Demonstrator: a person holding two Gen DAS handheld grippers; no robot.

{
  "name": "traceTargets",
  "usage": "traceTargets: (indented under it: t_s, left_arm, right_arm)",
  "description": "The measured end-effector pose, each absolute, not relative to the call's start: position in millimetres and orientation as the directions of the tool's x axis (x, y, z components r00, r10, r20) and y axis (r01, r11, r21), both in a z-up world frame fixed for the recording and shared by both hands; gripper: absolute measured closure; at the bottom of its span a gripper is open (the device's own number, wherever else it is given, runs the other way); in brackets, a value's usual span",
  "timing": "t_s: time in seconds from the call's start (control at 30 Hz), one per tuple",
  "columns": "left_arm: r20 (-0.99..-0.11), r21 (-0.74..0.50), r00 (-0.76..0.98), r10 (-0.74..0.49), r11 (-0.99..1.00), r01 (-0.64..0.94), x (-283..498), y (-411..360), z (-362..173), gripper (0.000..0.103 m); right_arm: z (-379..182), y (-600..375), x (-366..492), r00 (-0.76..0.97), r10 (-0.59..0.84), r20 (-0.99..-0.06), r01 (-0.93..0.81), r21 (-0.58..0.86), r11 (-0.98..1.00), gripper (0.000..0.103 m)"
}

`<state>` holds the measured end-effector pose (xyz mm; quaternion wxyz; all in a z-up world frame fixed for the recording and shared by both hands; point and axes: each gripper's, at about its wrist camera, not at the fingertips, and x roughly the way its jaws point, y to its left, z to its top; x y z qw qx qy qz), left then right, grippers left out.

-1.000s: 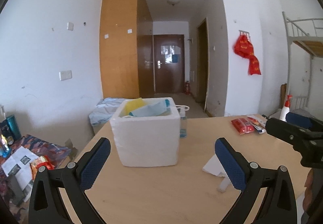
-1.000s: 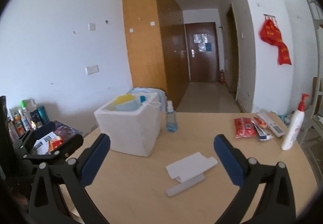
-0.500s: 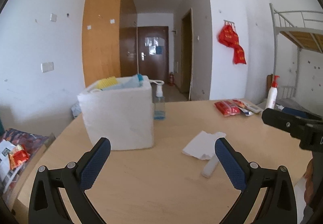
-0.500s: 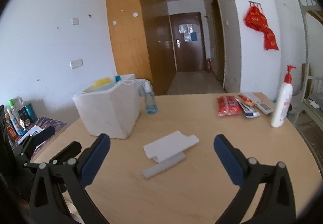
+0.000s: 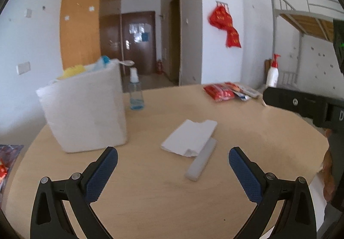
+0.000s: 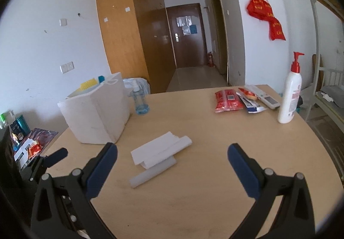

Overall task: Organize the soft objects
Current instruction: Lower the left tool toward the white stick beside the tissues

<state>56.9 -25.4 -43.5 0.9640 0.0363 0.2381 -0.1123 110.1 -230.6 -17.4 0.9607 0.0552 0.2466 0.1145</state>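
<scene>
White walls, a tall wooden wardrobe [image 6: 120, 30], a dark door [image 6: 186, 36] down the hallway, a metal bunk frame [image 5: 301, 15].

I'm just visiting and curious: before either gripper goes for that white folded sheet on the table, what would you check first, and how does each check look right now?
1. Left gripper open and empty: ok.
2. Right gripper open and empty: ok.
3. White folded sheet in plain view, nothing on top of it: ok.
4. Sheet lying clear of the white foam strip: not ok, it overlaps the strip's end.
5. White foam box has room left: cannot tell, only yellow and blue items show at its rim.
6. Spray bottle standing apart from the sheet: ok.
</scene>
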Motion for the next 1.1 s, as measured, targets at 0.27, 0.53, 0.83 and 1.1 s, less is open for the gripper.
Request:
traceTargets:
  t_s: [0.27,0.53,0.83,1.1]
  left_arm:
    - [-0.58,-0.027,0.768,-0.273,0.948,0.316,89,-44,-65,0.0]
    - [-0.668,-0.076,0.681,-0.299,0.939,0.337,116,-54,-82,0.01]
    - [-0.725,-0.061,0.63,-0.278,0.937,0.343,133,-66,-96,0.031]
    - [-0.765,-0.051,0.588,-0.262,0.935,0.35,141,-71,-107,0.059]
  right_arm:
    - [-29,-231,135,0.815,0.273,-0.511,-0.206,0.185,0.961,0.0]
    - [-36,-236,156,0.796,0.265,-0.544,-0.192,0.189,0.963,0.0]
    - [-48,-242,183,0.759,0.274,-0.59,-0.185,0.208,0.961,0.0]
    - [-51,-244,190,0.751,0.293,-0.591,-0.197,0.222,0.955,0.0]
